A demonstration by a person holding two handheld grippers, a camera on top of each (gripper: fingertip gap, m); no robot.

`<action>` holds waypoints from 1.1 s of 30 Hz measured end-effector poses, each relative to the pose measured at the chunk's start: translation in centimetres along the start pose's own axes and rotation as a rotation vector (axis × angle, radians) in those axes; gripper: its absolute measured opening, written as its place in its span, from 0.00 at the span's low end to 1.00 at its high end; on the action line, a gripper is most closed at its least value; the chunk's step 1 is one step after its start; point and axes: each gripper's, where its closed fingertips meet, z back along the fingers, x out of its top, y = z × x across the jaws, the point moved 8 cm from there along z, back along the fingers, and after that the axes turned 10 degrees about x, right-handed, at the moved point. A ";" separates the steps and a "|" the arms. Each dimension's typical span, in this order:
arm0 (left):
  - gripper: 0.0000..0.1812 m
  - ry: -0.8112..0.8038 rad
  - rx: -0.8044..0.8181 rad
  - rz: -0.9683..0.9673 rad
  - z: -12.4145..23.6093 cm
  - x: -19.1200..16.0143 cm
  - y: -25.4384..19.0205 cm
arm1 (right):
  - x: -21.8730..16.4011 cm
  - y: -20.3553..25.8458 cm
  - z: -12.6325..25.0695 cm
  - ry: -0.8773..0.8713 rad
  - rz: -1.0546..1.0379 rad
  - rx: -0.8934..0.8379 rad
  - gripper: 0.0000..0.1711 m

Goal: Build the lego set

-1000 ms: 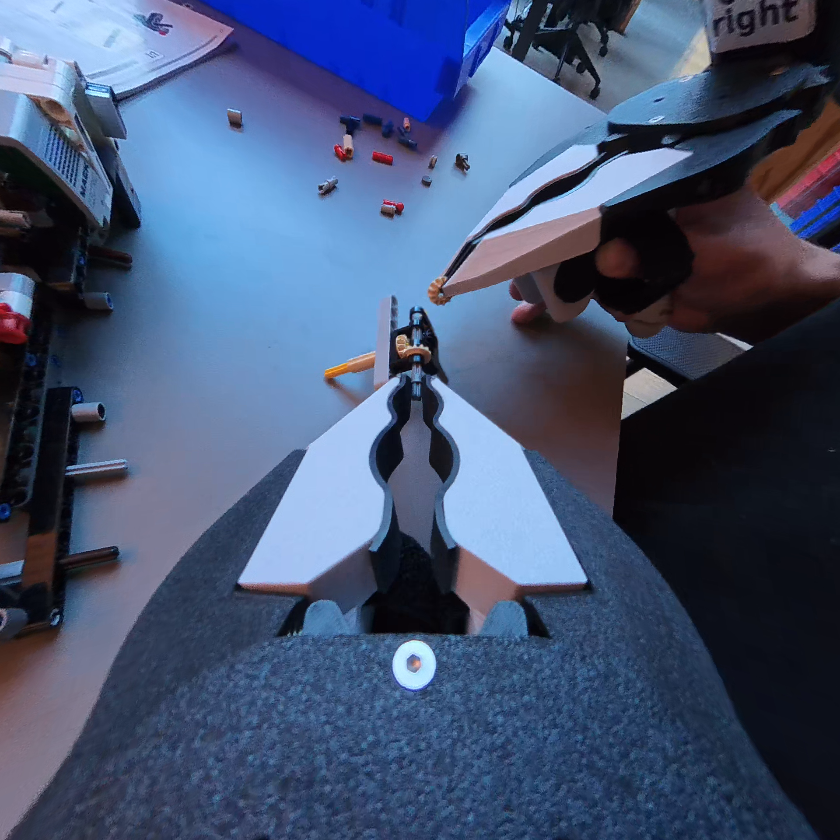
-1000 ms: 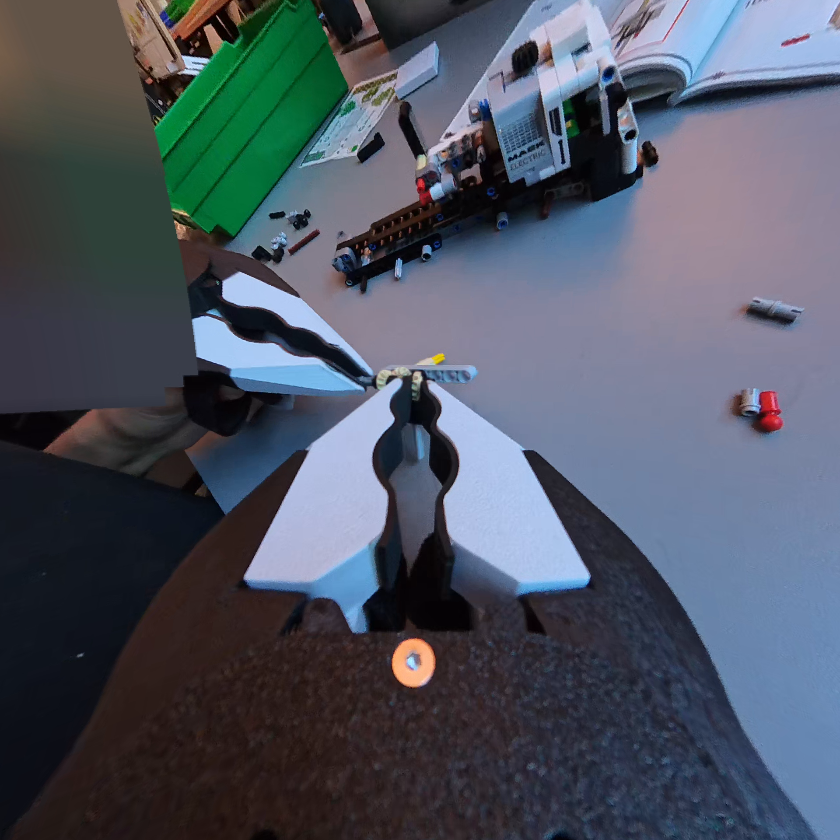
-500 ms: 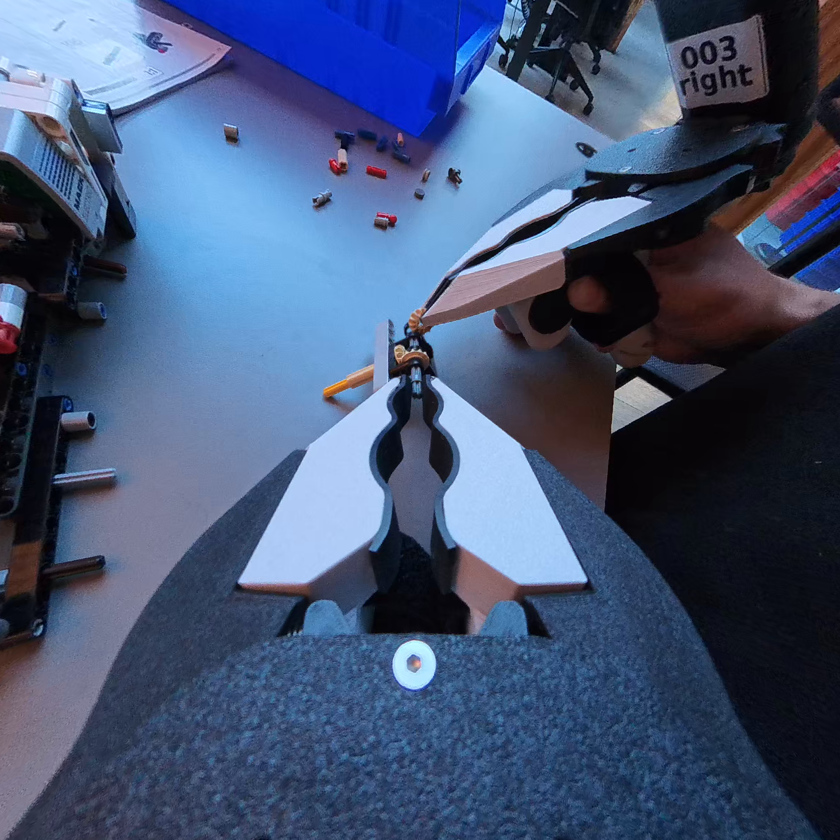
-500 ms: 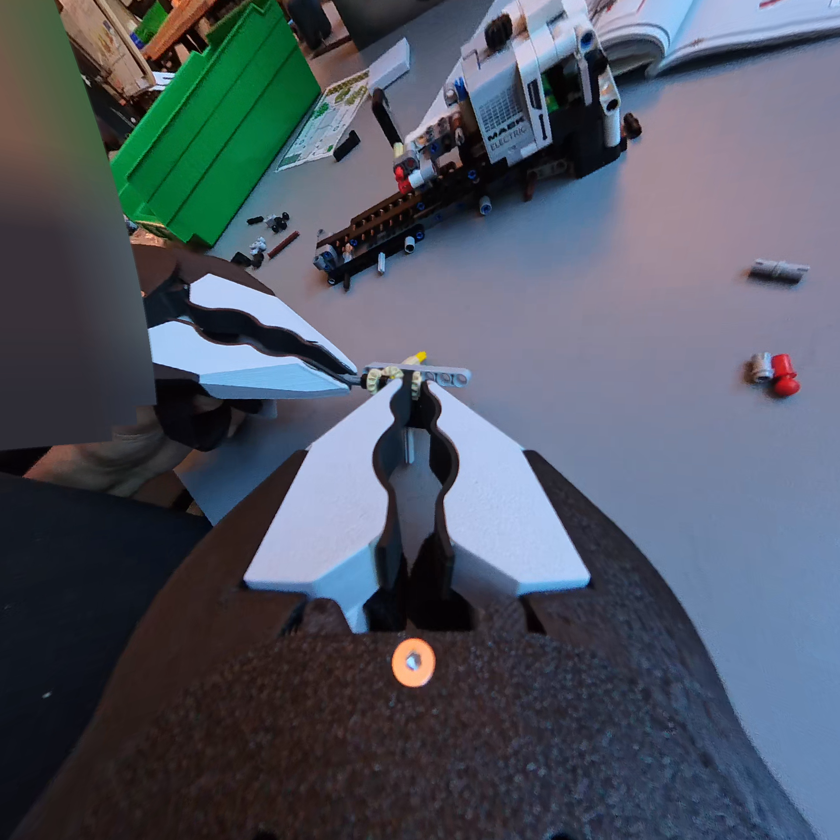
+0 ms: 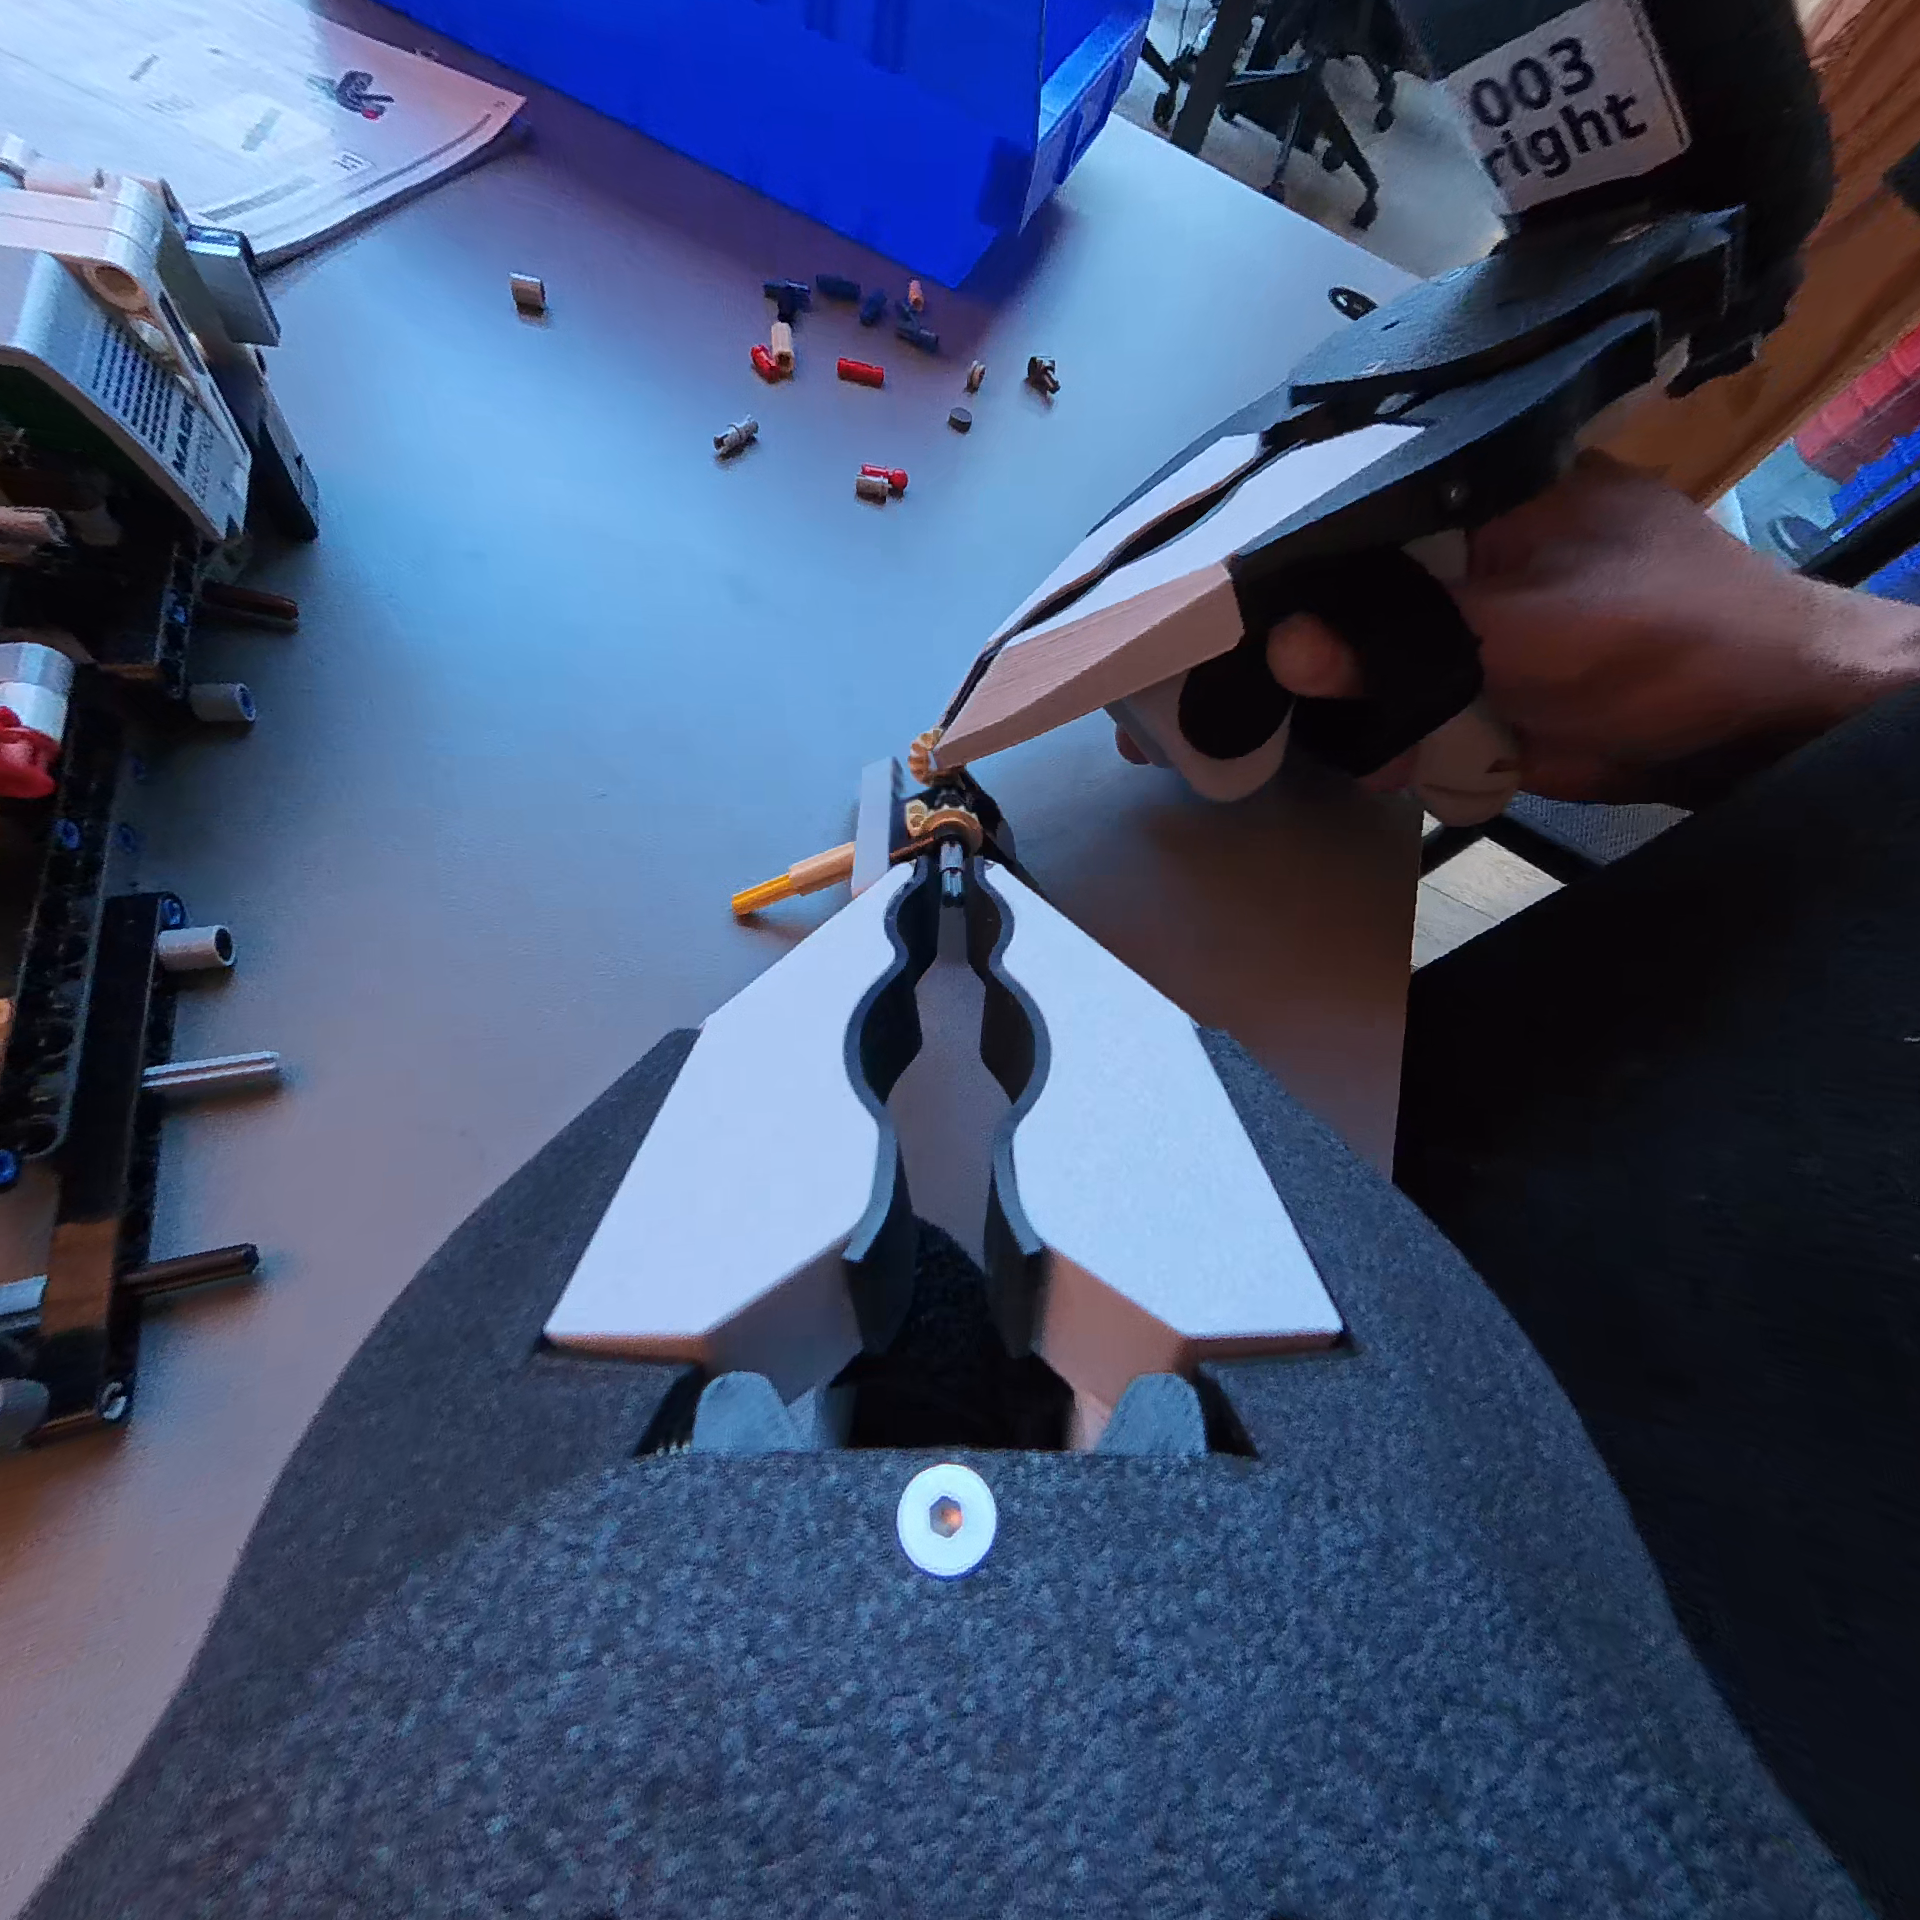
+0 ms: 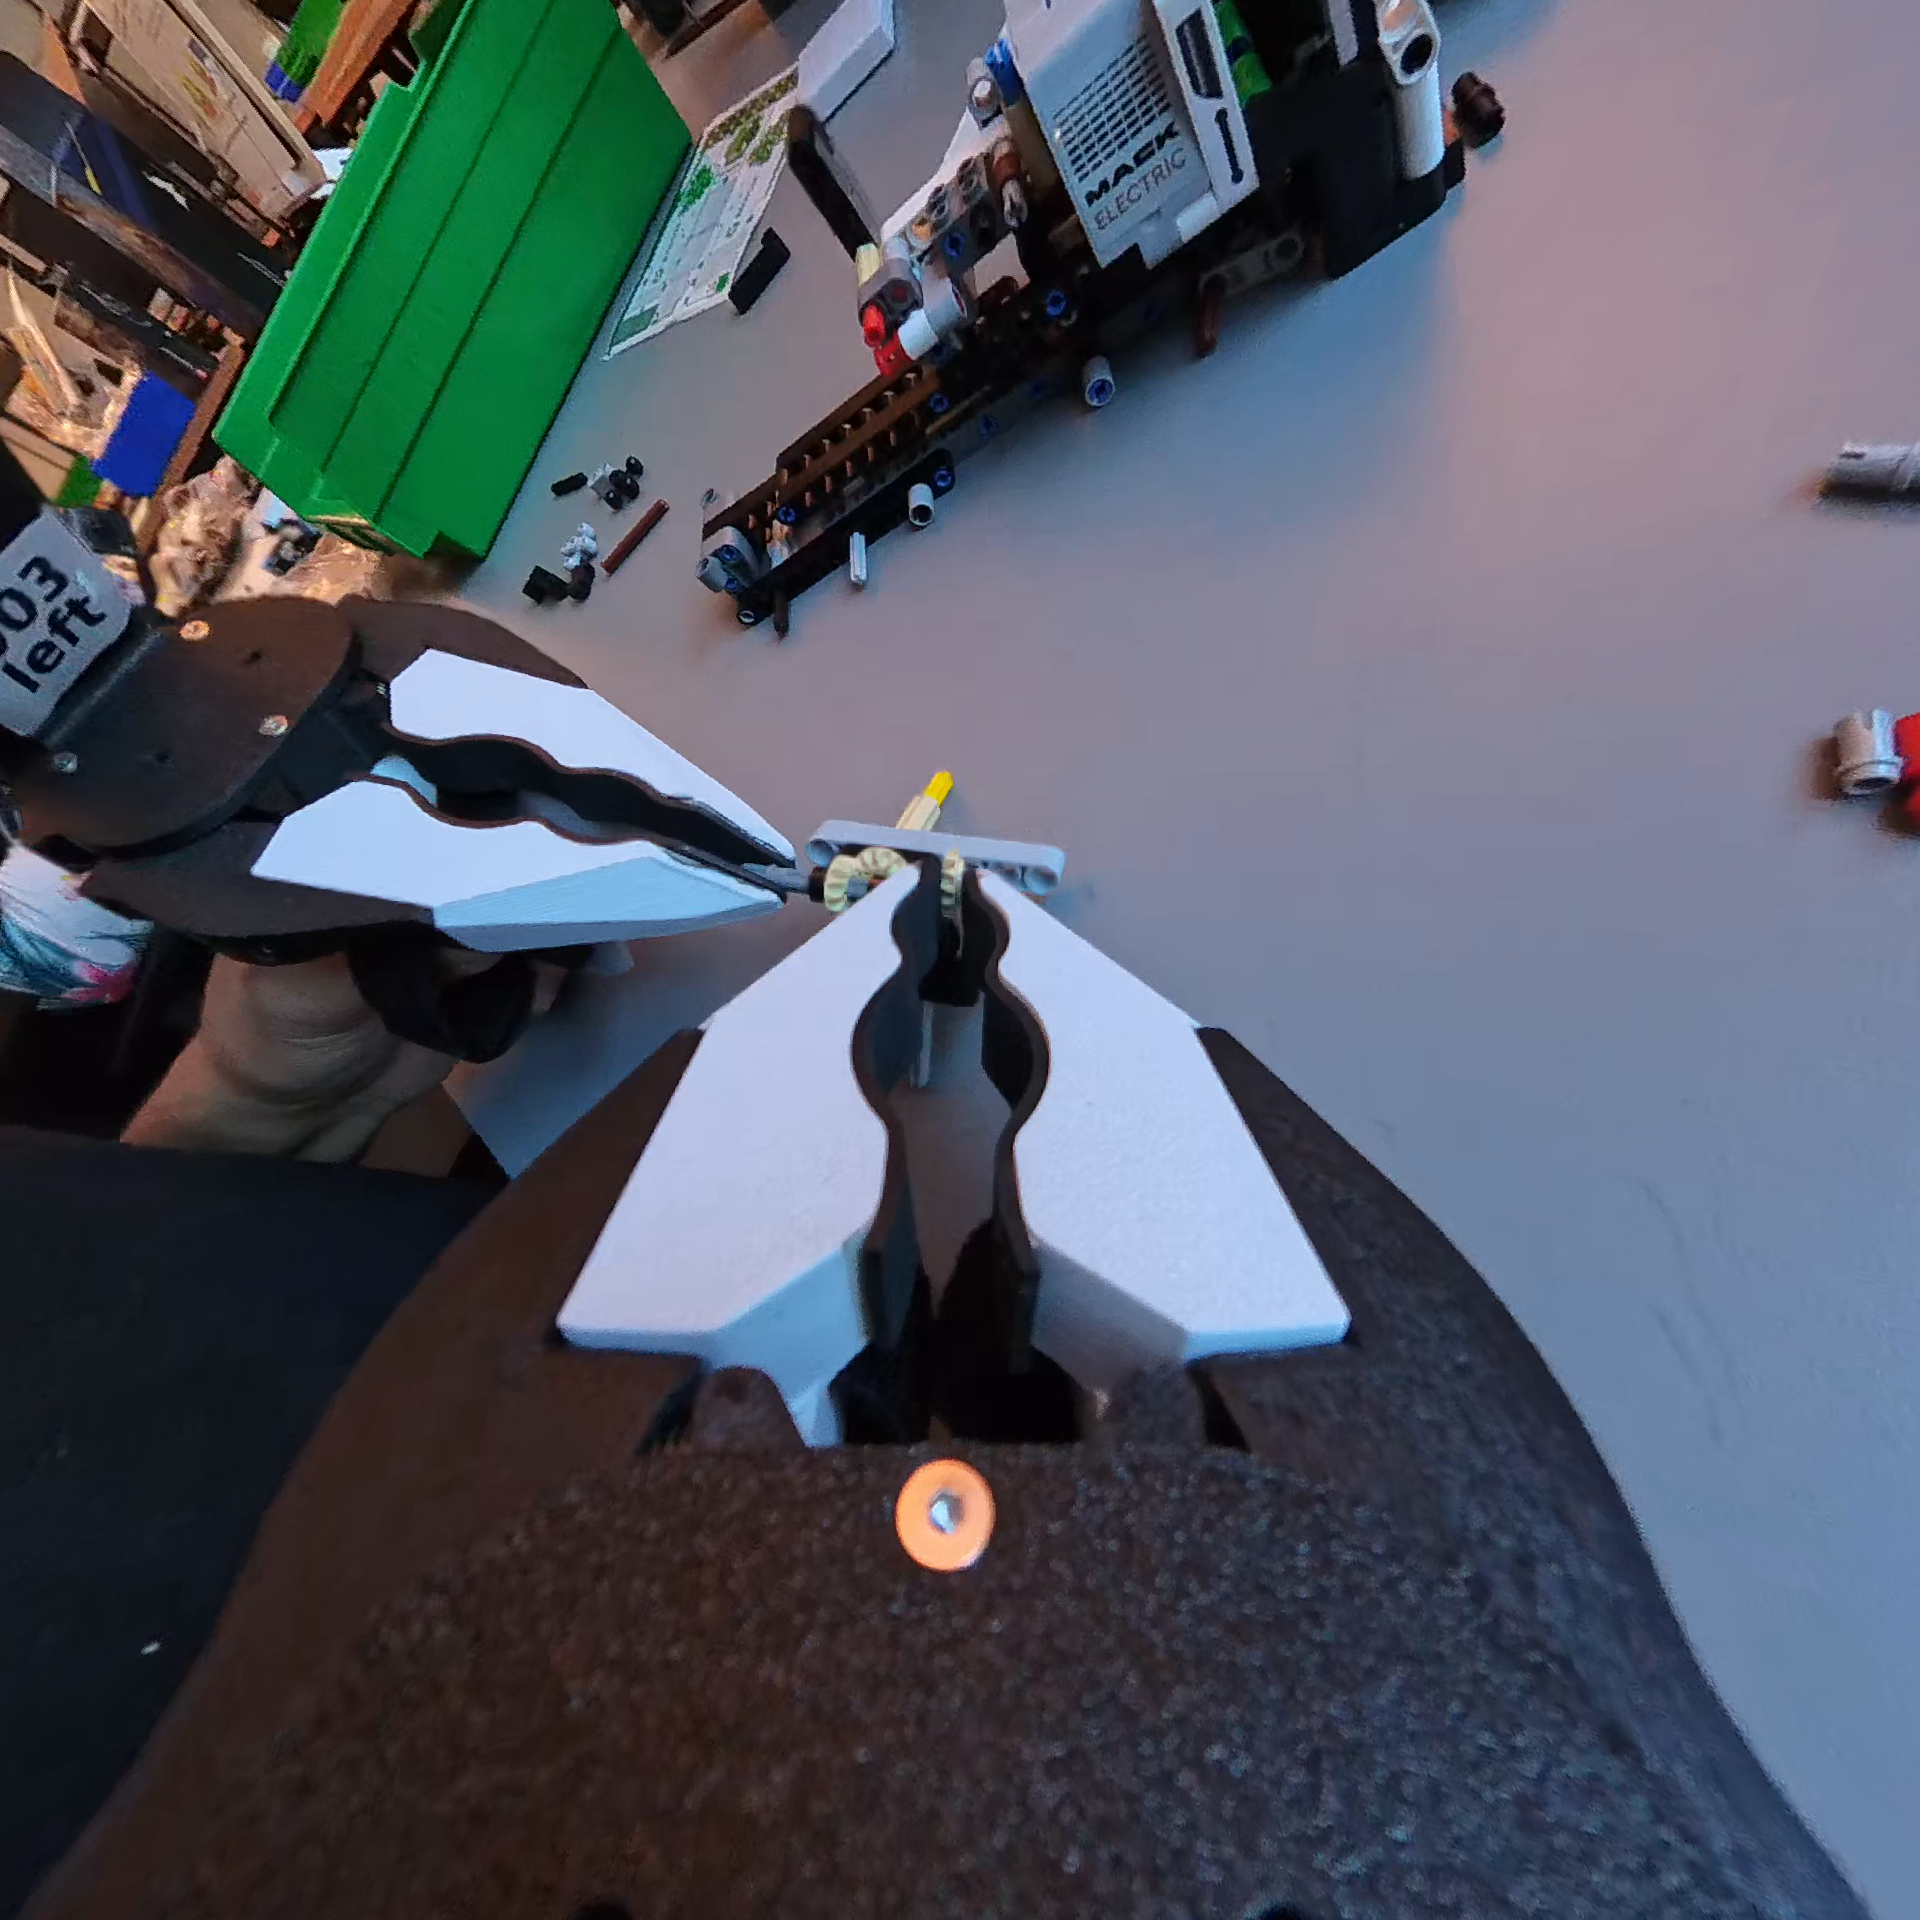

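My left gripper (image 5: 951, 883) is shut on the black axle of a small sub-assembly (image 5: 914, 831): a grey beam (image 5: 878, 821), a tan gear (image 5: 945, 826) and a yellow axle (image 5: 790, 883) sticking out to the left. It is held just above the table. My right gripper (image 6: 951, 883) is shut on a second tan gear (image 6: 951, 883), pressed against the grey beam (image 6: 935, 836) right beside the first gear (image 6: 862, 868). In the left wrist view the right gripper (image 5: 935, 743) comes in from the upper right. In the right wrist view the left gripper (image 6: 784, 868) comes in from the left.
The part-built white and black truck (image 6: 1143, 177) with its long chassis (image 6: 862, 457) lies farther off; it also shows at the left of the left wrist view (image 5: 114, 416). There is a green bin (image 6: 447, 281), a blue bin (image 5: 831, 114), a booklet (image 5: 239, 114), and loose small parts (image 5: 862, 353) (image 6: 1881, 753). My two grippers' fingertips are within a few centimetres of each other.
My right gripper has carried its tan gear down and left until it meets the sub-assembly held in my left gripper. The left gripper has stayed about where it was.
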 end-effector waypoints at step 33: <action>0.02 0.175 0.061 -0.108 -1.4 -1.5 -0.7 | -0.3 -0.6 -0.1 0.172 0.013 -0.051 0.02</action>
